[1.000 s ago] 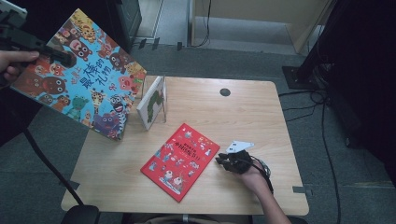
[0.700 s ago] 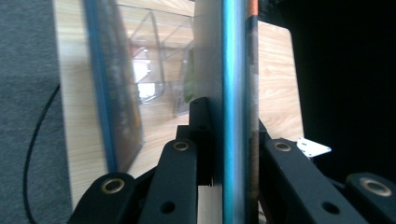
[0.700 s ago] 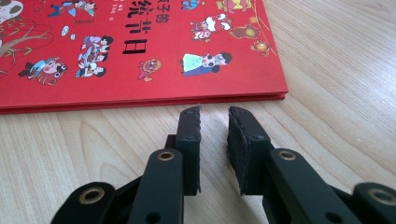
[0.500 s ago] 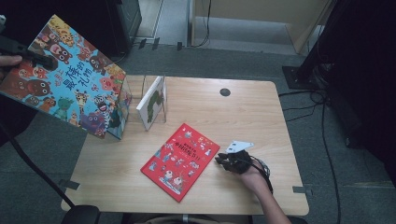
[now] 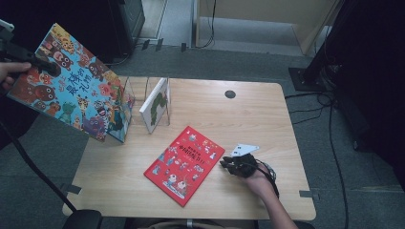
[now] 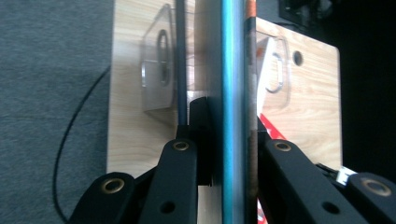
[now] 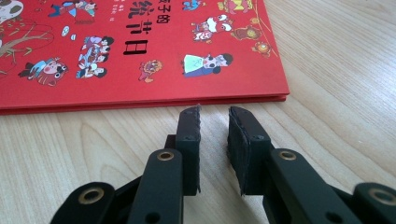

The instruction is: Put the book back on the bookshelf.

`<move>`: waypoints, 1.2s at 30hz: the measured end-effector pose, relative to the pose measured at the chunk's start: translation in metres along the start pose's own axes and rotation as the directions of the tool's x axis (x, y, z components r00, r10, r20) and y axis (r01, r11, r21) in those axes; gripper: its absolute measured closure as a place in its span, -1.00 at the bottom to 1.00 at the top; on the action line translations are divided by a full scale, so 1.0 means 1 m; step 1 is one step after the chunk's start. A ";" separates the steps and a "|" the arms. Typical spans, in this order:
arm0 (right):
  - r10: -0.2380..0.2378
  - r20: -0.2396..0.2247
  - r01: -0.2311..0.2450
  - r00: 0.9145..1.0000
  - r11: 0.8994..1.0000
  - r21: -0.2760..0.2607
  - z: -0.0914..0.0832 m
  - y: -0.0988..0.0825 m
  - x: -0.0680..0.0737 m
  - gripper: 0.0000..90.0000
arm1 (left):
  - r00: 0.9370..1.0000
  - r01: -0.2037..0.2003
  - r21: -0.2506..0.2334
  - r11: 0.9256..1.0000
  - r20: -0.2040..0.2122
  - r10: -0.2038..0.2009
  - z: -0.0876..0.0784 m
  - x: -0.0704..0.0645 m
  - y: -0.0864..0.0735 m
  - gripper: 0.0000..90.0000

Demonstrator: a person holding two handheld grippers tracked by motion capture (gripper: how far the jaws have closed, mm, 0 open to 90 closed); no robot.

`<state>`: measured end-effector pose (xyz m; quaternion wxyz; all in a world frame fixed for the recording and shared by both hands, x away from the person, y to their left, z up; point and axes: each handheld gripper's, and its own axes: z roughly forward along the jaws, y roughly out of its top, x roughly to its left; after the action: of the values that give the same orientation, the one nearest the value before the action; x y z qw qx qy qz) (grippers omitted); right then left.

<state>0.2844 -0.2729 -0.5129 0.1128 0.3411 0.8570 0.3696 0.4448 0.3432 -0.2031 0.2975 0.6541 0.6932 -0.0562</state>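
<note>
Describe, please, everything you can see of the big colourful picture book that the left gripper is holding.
The colourful picture book is a large, thin hardback whose cover is crowded with cartoon animals and monsters around big blue characters. It hangs tilted in the air over the table's left edge, its lower corner close to the clear acrylic book stand; whether they touch I cannot tell. The left gripper clamps its upper edge. In the left gripper view the book shows edge-on as a teal spine between the black jaws.

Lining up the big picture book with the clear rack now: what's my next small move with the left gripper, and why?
Probably ease the big picture book, clamped in the left gripper, down and right into the clear rack slot beside the white book: it hangs tilted off the table's left edge.
</note>
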 end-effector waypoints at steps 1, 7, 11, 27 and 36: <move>0.000 0.000 0.000 1.000 1.000 0.001 0.000 0.000 0.000 0.65 | 1.000 -0.007 0.005 1.000 -0.007 0.007 0.003 0.001 0.000 0.80; 0.000 0.000 0.000 1.000 1.000 0.002 0.000 0.000 0.000 0.65 | 1.000 -0.011 0.016 1.000 0.008 0.011 0.017 0.004 -0.001 0.78; 0.000 0.000 0.000 1.000 1.000 0.002 0.000 0.000 0.000 0.65 | 1.000 -0.016 0.011 1.000 0.015 0.015 0.025 -0.001 0.000 0.79; -0.004 -0.001 0.004 1.000 1.000 0.002 0.000 0.000 0.000 0.65 | 0.999 -0.022 -0.006 1.000 -0.039 0.021 0.035 -0.007 0.000 0.78; -0.004 -0.002 0.004 1.000 1.000 0.001 0.000 0.000 0.000 0.65 | 0.998 -0.019 -0.007 1.000 -0.058 0.018 0.035 -0.007 -0.001 0.79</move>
<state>0.2848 -0.2723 -0.5130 0.1125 0.3392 0.8579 0.3691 0.4555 0.3206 -0.2284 0.2804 0.6607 0.6956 -0.0319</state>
